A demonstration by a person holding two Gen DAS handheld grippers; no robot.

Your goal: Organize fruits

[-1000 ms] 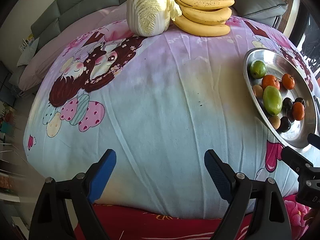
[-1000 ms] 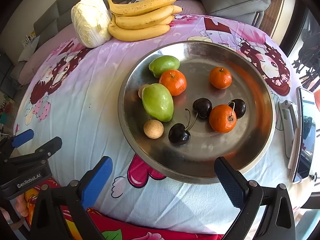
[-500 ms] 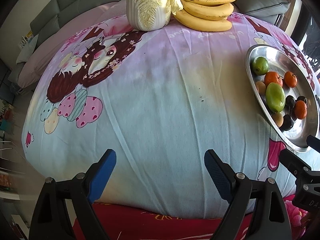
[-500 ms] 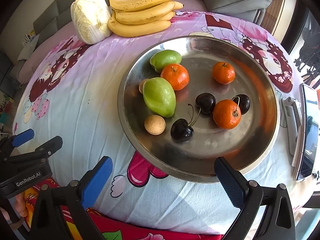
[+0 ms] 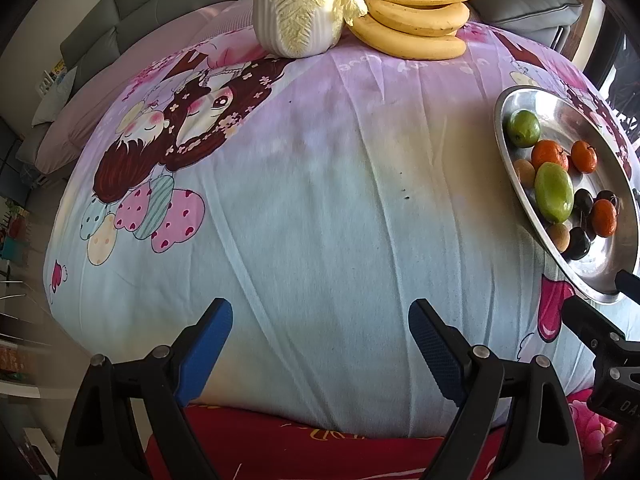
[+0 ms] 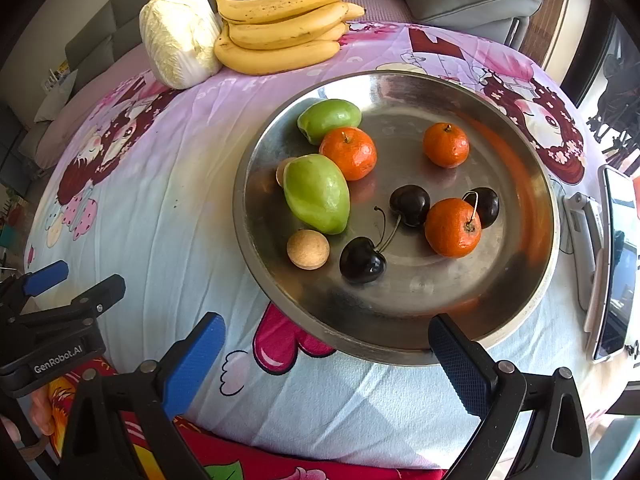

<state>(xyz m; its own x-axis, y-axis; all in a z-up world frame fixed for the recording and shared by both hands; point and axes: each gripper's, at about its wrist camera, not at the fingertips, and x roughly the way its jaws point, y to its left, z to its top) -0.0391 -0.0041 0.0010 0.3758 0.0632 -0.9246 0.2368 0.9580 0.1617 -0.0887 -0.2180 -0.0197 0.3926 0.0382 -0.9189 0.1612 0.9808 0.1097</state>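
A round steel tray (image 6: 520, 312) lies on the cartoon-print cloth (image 5: 304, 208) and holds two green fruits (image 6: 317, 193), three small oranges (image 6: 349, 153), three dark cherries (image 6: 362, 260) and two small tan round fruits (image 6: 308, 249). My right gripper (image 6: 328, 356) hovers open over the tray's near rim, with nothing between its fingers. My left gripper (image 5: 320, 344) hangs open over bare cloth to the left of the tray (image 5: 508, 152). A bunch of bananas (image 6: 280, 28) lies at the far edge.
A pale napa cabbage (image 6: 180, 36) sits left of the bananas. A phone (image 6: 618, 264) and a folded grey holder (image 6: 582, 232) lie at the right edge of the table. A grey sofa (image 5: 132, 12) with cushions stands behind it.
Both views have crept slightly: the tray and bananas sit a little higher in frame than before. Both grippers remain open and nothing on the table has moved.
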